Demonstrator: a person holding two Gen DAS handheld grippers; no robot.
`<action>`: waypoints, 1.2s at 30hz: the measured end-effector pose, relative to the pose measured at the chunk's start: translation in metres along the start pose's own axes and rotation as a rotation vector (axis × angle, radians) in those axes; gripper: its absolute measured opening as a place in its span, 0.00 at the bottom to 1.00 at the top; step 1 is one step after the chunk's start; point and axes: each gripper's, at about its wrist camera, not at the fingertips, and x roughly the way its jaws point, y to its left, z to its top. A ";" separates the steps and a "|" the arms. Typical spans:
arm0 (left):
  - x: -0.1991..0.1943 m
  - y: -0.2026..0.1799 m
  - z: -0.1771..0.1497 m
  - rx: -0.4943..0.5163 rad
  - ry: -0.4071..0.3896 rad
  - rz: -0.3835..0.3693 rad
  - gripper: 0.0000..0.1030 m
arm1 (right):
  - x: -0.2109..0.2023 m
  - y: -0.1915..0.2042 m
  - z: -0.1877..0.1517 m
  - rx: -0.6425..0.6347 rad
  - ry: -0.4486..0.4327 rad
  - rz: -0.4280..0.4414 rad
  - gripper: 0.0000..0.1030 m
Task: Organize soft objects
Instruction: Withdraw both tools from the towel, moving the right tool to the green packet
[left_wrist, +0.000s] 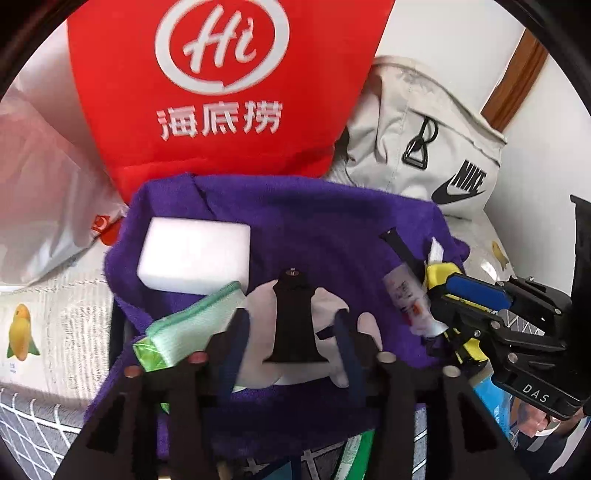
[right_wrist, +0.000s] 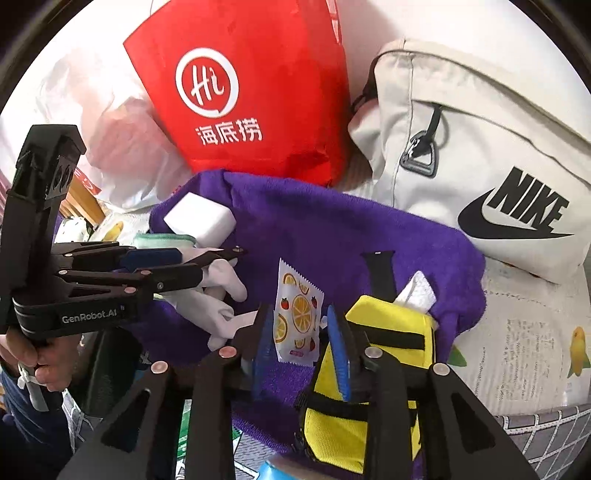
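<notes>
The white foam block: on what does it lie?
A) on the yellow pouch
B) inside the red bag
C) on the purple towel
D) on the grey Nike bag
C: the white foam block lies on the purple towel, in front of the red bag and apart from the grey Nike bag.

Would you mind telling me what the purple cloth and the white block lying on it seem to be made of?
Purple cloth: probably terry or fleece, matte, with a fuzzy nap and soft folds. White block: likely foam sponge, matte, uniformly white with softly rounded edges; the fine texture is too blurred to confirm.
</notes>
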 end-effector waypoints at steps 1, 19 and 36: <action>-0.004 0.000 0.000 0.000 -0.005 0.008 0.50 | -0.003 0.001 0.000 -0.001 -0.006 -0.004 0.36; -0.101 -0.007 -0.072 -0.004 -0.078 0.083 0.52 | -0.084 0.042 -0.055 0.002 -0.085 -0.013 0.49; -0.156 0.045 -0.200 -0.104 -0.112 0.144 0.52 | -0.057 0.131 -0.128 0.005 0.050 0.015 0.50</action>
